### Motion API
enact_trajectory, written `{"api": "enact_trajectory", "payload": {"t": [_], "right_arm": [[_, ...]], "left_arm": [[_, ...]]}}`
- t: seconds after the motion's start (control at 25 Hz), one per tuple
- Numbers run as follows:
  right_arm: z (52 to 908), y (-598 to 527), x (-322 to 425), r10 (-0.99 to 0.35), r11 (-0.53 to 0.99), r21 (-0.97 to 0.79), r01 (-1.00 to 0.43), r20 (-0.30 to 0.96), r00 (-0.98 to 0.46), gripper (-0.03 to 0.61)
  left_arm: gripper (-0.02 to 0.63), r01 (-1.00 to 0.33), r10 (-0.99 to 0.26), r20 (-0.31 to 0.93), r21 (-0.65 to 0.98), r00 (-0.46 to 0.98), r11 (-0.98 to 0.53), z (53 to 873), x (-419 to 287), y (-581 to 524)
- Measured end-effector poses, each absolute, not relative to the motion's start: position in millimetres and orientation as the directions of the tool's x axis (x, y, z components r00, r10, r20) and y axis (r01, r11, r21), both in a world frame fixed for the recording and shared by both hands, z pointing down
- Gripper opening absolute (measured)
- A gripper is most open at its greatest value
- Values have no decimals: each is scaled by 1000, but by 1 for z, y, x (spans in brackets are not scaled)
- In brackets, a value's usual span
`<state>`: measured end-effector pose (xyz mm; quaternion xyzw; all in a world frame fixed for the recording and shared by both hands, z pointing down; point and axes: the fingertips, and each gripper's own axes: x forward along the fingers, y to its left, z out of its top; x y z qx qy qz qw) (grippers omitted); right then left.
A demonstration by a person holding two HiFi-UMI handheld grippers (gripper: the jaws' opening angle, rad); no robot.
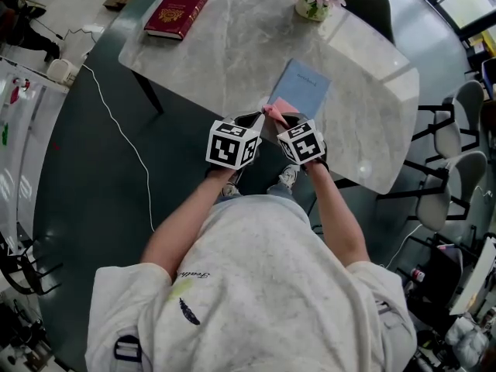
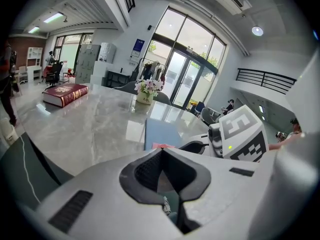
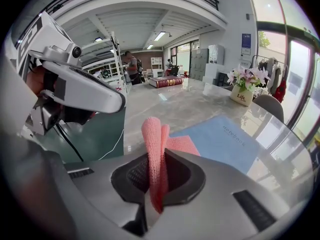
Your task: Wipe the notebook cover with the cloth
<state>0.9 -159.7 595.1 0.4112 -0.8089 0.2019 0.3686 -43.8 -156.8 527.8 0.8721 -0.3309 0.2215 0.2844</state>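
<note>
— Overhead, what is seen around the notebook (image 1: 304, 85)?
— It is laid flat on the marble table (image 1: 232, 45). The pink cloth (image 1: 276, 109) is draped at its near corner and gripped by the right gripper (image 1: 284, 119). The left gripper (image 1: 251, 119) is held just beside that corner, off the cover.
— And from the left gripper view?
— Its jaws are seen pressed together with nothing between them, and the notebook lies just beyond.
— From the right gripper view?
— The jaws are clamped on a folded ridge of the cloth, whose free end is spread on the notebook's near corner.
— How should the wipe be done well?
— Probably the cloth should be lowered until more of it is pressed flat, then drawn along the cover toward the notebook's far edge in overlapping passes. The notebook could be steadied at its near edge by the left gripper, lest it be slid across the smooth stone.
</note>
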Motion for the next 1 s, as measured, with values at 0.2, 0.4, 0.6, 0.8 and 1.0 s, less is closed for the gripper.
{"api": "enact_trajectory", "payload": {"t": [0.2, 0.4, 0.6, 0.8, 1.0], "right_arm": [[575, -167, 14, -549, 564, -25, -825, 735, -398, 15], [547, -186, 37, -592, 548, -12, -837, 700, -398, 15], [530, -209, 61, -620, 544, 9, -839, 678, -394, 15], [517, -234, 73, -633, 565, 41, -824, 663, -400, 15], [507, -264, 78, -637, 601, 87, -794, 652, -411, 15]], "left_arm": [[6, -705, -453, 573, 353, 683, -616, 528, -37, -162], [6, -714, -467, 569, 355, 677, -603, 526, -29, -168], [6, -737, -491, 571, 355, 658, -575, 527, -29, -176], [6, -770, -528, 574, 349, 626, -534, 526, -33, -185], [6, -799, -562, 576, 344, 594, -493, 526, -35, -192]]}}
